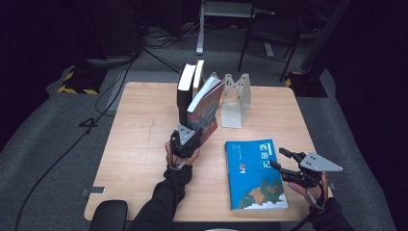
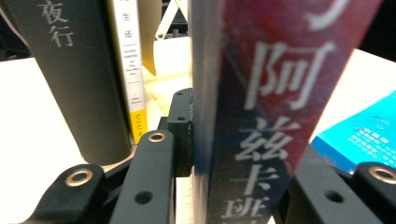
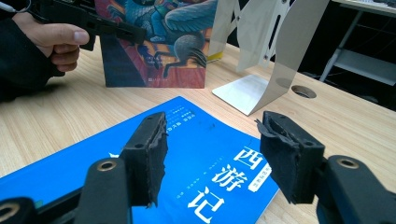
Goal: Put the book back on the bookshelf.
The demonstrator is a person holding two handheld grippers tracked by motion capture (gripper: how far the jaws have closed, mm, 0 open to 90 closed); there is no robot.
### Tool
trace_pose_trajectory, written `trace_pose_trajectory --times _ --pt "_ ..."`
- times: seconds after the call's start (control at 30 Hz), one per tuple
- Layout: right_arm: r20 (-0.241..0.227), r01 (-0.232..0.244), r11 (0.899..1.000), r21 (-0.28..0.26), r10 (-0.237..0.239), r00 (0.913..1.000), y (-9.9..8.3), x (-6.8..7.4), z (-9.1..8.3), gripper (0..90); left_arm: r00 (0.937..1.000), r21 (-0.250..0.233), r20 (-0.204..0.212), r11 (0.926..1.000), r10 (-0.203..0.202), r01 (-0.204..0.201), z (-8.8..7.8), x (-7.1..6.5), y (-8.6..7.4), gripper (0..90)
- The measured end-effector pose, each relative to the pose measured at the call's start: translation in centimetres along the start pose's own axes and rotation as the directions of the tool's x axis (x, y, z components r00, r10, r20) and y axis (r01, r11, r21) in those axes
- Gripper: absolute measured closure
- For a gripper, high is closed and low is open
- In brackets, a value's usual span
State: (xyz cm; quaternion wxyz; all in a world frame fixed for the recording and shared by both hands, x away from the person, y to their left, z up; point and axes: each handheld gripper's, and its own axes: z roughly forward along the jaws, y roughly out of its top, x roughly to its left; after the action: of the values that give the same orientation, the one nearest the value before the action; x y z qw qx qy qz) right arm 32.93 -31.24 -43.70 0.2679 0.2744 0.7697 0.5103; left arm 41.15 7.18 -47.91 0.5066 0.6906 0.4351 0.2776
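My left gripper (image 1: 192, 132) is clamped on the red-covered book's (image 1: 206, 108) spine, holding it upright beside the dark book (image 1: 184, 94) ahead. My right gripper (image 1: 284, 161), jaws apart and empty, hovers over the blue book (image 1: 255, 175), lying flat below it.

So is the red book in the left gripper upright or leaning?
Leaning. The red book stands on its bottom edge, top tilted right toward the metal bookend, with the left gripper clamped on its spine.

Black book (image 1: 183, 96), yellow-spined book (image 1: 198, 76), metal bookend (image 1: 234, 101), wooden table (image 1: 139, 139)
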Motion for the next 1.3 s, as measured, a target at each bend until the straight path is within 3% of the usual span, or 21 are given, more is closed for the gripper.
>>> trace_pose_trajectory --times 0.2,0.33,0.57,0.93,1.1,1.17,1.3 --pt "-0.003 0.001 1.0 0.004 -0.001 1.0 0.0 0.0 0.1 41.7 0.9997 -0.012 -0.024 0.9999 0.001 -0.001 1.2 -1.1 0.3 73.5" --pt "-0.002 0.004 1.0 0.006 -0.004 1.0 -0.1 0.0 0.2 41.7 0.9976 -0.016 -0.057 0.9991 -0.039 0.038 2.4 -1.6 0.7 73.6" --pt "-0.001 -0.003 1.0 0.003 0.003 1.0 -0.2 -0.2 0.0 41.7 0.9879 -0.013 -0.111 0.9941 -0.108 0.108 4.6 -0.7 1.6 72.9" --pt "-0.003 0.004 1.0 0.005 -0.004 1.0 -0.1 -0.1 0.1 41.9 0.9832 -0.014 -0.153 0.9949 -0.101 0.1 6.6 -0.8 2.6 73.0" --pt "-0.004 0.0 1.0 0.0 0.0 1.0 -0.2 -0.2 0.1 41.9 0.9842 -0.01 -0.171 0.9989 -0.048 0.047 7.6 -1.0 3.1 72.9" --pt "-0.001 0.0 1.0 -0.001 0.0 1.0 -0.2 -0.3 0.0 41.9 0.9844 0.008 -0.176 0.9999 -0.006 0.008 8.1 -1.3 3.4 72.9" --pt "-0.001 0.0 1.0 -0.002 0.0 1.0 -0.1 -0.3 0.1 41.9 0.9842 0.013 -0.177 0.9999 0.005 -0.003 8.5 -1.5 3.8 73.0"
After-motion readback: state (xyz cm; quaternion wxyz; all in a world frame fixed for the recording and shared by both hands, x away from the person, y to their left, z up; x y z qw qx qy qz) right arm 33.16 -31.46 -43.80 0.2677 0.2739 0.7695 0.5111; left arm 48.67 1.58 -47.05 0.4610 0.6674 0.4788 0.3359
